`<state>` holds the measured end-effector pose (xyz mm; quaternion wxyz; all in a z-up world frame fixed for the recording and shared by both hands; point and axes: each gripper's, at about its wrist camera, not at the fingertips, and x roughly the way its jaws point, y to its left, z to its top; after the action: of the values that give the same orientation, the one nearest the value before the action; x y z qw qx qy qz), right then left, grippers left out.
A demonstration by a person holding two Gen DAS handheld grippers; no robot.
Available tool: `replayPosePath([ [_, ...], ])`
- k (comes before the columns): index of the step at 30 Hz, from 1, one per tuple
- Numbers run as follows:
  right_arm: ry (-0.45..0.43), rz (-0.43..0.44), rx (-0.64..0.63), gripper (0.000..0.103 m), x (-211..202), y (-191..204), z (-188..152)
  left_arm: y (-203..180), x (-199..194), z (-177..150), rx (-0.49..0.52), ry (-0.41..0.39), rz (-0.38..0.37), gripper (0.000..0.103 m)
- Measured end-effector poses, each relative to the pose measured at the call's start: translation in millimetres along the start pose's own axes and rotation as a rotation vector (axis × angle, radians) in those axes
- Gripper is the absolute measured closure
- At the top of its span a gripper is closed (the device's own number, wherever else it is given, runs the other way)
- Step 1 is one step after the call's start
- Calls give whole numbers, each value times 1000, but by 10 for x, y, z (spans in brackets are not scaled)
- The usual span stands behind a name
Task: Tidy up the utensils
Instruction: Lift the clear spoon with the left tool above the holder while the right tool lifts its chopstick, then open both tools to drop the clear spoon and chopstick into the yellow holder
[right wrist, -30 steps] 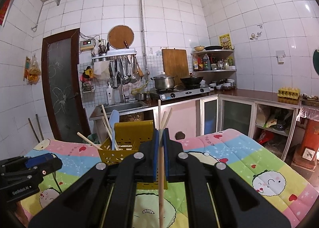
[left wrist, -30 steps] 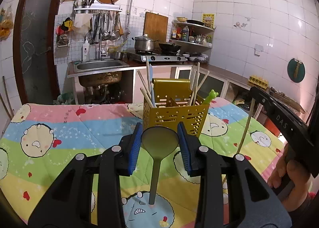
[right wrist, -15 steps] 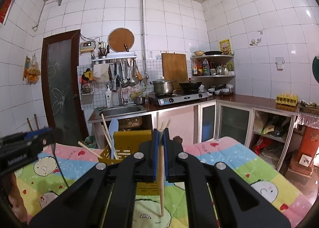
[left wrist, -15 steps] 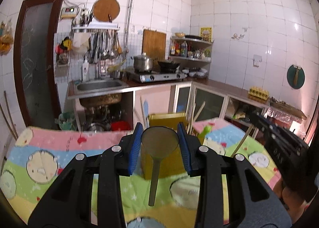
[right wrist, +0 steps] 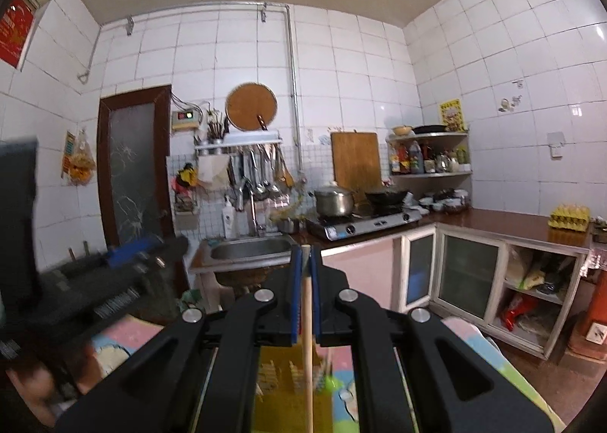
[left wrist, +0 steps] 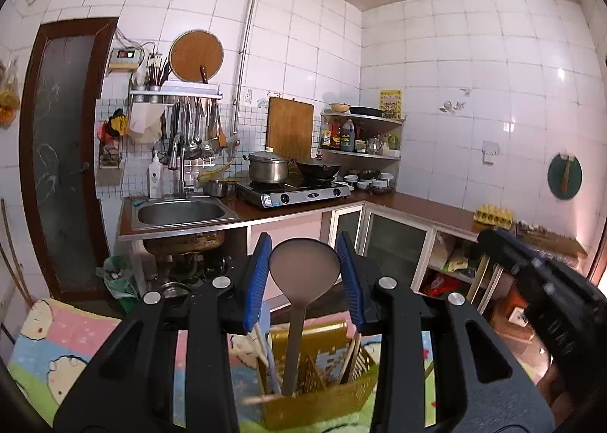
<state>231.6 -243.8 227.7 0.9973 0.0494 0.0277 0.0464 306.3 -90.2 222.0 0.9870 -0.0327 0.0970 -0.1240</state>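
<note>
My left gripper (left wrist: 303, 273) is shut on the bowl of an olive-grey ladle (left wrist: 303, 270). The ladle hangs handle down, its end inside the yellow perforated utensil basket (left wrist: 318, 395) right below, among chopsticks and a blue-handled utensil. My right gripper (right wrist: 305, 270) is shut on a wooden chopstick (right wrist: 306, 338) that hangs straight down over the same basket (right wrist: 280, 387). The right gripper (left wrist: 531, 273) shows at the right of the left wrist view; the left gripper (right wrist: 125, 262) shows blurred at the left of the right wrist view.
The basket stands on a table with a pastel cartoon cloth (left wrist: 64, 353). Beyond are a steel sink (left wrist: 182, 211), a gas stove (left wrist: 296, 194) with a pot and a wok, glass-door cabinets (right wrist: 466, 277) and a dark door (left wrist: 60, 156).
Both grippers have risen and come over the basket. The ladle's handle now reaches into the basket, and the chopstick now hangs above it.
</note>
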Motion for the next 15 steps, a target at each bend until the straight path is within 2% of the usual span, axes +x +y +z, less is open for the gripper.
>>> replayPosePath([
  [3,-19,3,0,98,195,9,136,72,191,-4,-20,3,-4,68],
  [7,-16,17,27,98,475,-28,142,145,479,-144,-37,33,-7,68],
  [15,63,19,27,98,943,-93,-279,219,853,-543,-53,104,-19,68],
])
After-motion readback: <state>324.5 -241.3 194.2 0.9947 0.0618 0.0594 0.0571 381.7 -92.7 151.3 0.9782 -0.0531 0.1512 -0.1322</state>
